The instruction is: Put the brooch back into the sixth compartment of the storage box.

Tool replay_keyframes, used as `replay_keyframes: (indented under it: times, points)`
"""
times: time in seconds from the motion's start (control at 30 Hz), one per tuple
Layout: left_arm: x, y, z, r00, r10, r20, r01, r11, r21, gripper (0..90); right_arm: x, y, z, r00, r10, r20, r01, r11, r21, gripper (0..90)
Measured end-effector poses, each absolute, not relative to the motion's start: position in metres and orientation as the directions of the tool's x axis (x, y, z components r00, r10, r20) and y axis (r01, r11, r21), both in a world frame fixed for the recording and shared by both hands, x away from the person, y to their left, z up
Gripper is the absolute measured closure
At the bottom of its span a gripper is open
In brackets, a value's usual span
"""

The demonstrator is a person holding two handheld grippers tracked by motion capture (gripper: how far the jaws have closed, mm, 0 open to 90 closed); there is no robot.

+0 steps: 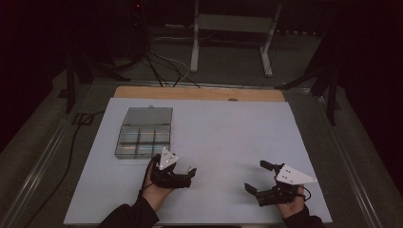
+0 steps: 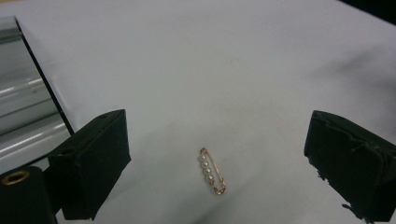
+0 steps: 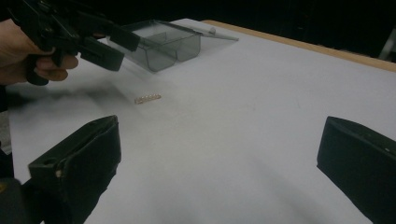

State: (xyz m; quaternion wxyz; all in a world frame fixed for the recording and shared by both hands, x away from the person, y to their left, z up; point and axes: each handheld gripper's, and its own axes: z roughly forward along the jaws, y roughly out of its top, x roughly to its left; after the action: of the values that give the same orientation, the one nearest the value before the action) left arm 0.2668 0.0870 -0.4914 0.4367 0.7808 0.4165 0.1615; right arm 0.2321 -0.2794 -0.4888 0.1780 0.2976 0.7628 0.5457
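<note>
Left tongs [image 2: 217, 163] straddle pearl pin [image 2: 213, 171], untouched.

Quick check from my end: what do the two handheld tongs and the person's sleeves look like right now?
Both tongs are black. The left tongs and the right tongs each carry a pale grey three-cornered plate on top. Their pads are blocky, matte black; one right-hand pad looks frayed at its edge. A thin black cable loops by the left hand. The sleeves are dark.

box [image 2: 21, 100]: cut off at left edge | pearl pin [image 3: 147, 98]: blurred, beads indistinct
</note>
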Motion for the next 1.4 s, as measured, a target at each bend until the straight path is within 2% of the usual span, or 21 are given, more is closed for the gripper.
replay_keyframes:
  times: [0.1,0.27,0.43,0.5,0.7,0.73,0.83,1.2,1.4]
  points:
    - [0.268,0.085,-0.494,0.597,0.792,-0.126,0.534,-0.275,0.799,8.9,0.232,-0.280,-0.489,-0.760,0.648,0.057,0.260,0.222,0.940,0.0]
    - [0.270,0.083,-0.497,0.587,0.799,-0.130,0.559,-0.285,0.779,15.9,0.232,-0.280,-0.489,-0.760,0.647,0.057,0.261,0.223,0.939,0.0]
    - [0.271,0.080,-0.501,0.612,0.780,-0.131,0.568,-0.319,0.758,19.0,0.232,-0.280,-0.489,-0.759,0.649,0.056,0.261,0.224,0.939,0.0]
    - [0.270,0.079,-0.502,0.607,0.785,-0.121,0.570,-0.325,0.755,24.4,0.232,-0.280,-0.489,-0.759,0.648,0.056,0.262,0.225,0.939,0.0]
    - [0.270,0.077,-0.504,0.575,0.805,-0.142,0.607,-0.304,0.734,29.4,0.232,-0.280,-0.489,-0.758,0.650,0.051,0.259,0.228,0.939,0.0]
    - [0.269,0.076,-0.504,0.572,0.810,-0.133,0.610,-0.311,0.729,33.5,0.232,-0.280,-0.489,-0.759,0.649,0.052,0.260,0.228,0.938,0.0]
    - [0.271,0.076,-0.507,0.564,0.816,-0.124,0.621,-0.321,0.715,37.6,0.232,-0.279,-0.489,-0.759,0.649,0.051,0.259,0.230,0.938,0.0]
    - [0.273,0.074,-0.513,0.580,0.807,-0.111,0.628,-0.357,0.691,55.6,0.231,-0.279,-0.488,-0.760,0.649,0.046,0.257,0.234,0.938,0.0]
    - [0.277,0.074,-0.512,0.581,0.805,-0.119,0.629,-0.352,0.693,61.0,0.232,-0.279,-0.489,-0.760,0.648,0.046,0.258,0.236,0.937,0.0]
